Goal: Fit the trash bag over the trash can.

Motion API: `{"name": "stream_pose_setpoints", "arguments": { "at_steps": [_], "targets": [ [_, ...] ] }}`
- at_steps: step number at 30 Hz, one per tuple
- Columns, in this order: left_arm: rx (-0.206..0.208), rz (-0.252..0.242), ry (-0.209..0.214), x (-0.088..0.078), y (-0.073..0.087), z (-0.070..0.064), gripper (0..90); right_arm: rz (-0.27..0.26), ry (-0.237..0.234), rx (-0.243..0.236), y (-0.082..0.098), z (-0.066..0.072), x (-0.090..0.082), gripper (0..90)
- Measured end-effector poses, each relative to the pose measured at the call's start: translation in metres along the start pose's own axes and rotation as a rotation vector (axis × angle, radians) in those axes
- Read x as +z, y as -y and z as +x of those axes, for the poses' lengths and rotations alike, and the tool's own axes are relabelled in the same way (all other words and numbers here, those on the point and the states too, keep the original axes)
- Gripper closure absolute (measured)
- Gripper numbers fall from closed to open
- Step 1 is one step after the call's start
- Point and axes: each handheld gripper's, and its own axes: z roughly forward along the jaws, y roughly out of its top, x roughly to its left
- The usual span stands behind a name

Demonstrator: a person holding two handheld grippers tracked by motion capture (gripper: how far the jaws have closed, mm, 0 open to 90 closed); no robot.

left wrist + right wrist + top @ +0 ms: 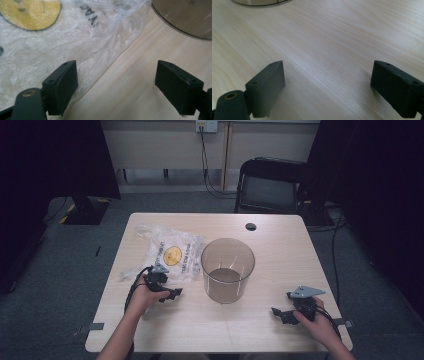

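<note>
- Two grippers sit near the table's (280, 245) front edge, one in each hand.
- The right gripper (281, 314), by the front right corner, has its jaws spread wide over bare wood, holding nothing.
- The left gripper (175, 293), toward the front left, is likewise wide open and empty; its jaws point at the near edge of the bag.
- One plastic bag (167, 254) lies flat and crumpled on the left half of the table: clear film, a yellow round print, dark lettering.
- One bin (227, 270) stands upright mid-table, just beside the bag's right edge: see-through, smoky grey, round, open-topped.
</note>
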Motion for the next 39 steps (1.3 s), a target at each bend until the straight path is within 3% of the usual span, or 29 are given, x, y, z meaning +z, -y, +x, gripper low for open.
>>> {"name": "stream_pose_setpoints", "arguments": {
  "at_steps": [4,6,9,12,14,16,21,26,35,39],
  "targets": [
    [-0.001,0.022,0.003,-0.014,0.013,-0.005,17.9,0.0,0.0,0.0,0.0,0.0,0.0,11.1],
    [-0.022,0.029,-0.02,-0.023,0.019,-0.006,19.3,0.0,0.0,0.0,0.0,0.0,0.0,11.1],
    [-0.013,-0.024,-0.041,-0.034,0.018,-0.005,19.0,0.0,0.001,0.001,0.0,0.0,0.0,11.1],
    [-0.003,-0.088,-0.062,-0.038,0.006,-0.005,18.0,0.0,0.001,0.001,0.0,0.0,0.0,11.1],
    [-0.005,-0.122,-0.058,-0.034,-0.005,-0.006,17.3,0.0,0.001,0.001,0.0,0.0,0.0,11.1],
    [-0.003,-0.126,-0.054,-0.026,-0.012,-0.007,17.2,0.0,0.001,0.001,0.0,0.0,0.0,11.1],
    [0.015,-0.109,-0.044,-0.002,-0.022,-0.01,17.1,0.0,0.001,0.002,0.0,0.0,0.0,11.1],
    [0.017,-0.081,-0.035,0.018,-0.022,-0.014,17.2,0.0,0.001,0.001,0.0,0.0,0.0,11.1],
    [0.032,-0.05,-0.046,0.024,-0.016,-0.015,20.8,0.0,0.001,0.001,0.0,0.0,0.0,11.1],
    [0.049,-0.054,-0.07,0.02,-0.014,-0.013,31.7,0.0,0.001,0.001,0.0,0.0,0.0,11.1]
  ]
}}
